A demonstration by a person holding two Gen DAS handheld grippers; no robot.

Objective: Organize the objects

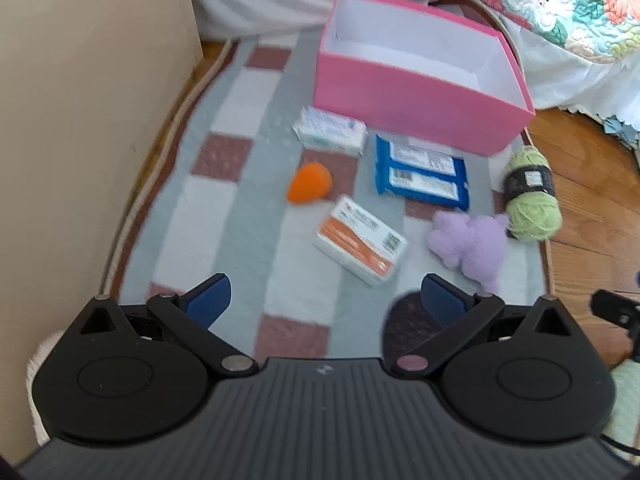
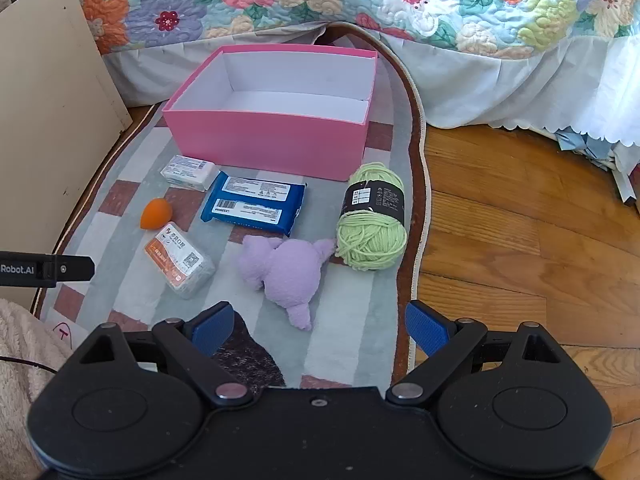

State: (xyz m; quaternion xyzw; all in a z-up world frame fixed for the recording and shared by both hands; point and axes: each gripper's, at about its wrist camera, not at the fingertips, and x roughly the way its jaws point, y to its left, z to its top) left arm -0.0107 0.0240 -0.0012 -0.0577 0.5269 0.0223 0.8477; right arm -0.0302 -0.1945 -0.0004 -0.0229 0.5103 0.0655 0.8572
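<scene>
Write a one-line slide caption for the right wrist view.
Open right claw above a purple plush toy, green yarn skein and empty pink cardboard box on a checked rug.

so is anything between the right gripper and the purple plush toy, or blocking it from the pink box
Nothing visible. The open right gripper hangs just short of the purple plush toy with bare rug between. The blue wipes pack lies between toy and open pink cardboard box, but flat.

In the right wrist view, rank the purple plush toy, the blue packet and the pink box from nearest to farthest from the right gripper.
1. Purple plush toy, just ahead of the open right gripper.
2. Blue packet, behind the toy, slightly left.
3. Pink box, farthest, by the bed.
</scene>
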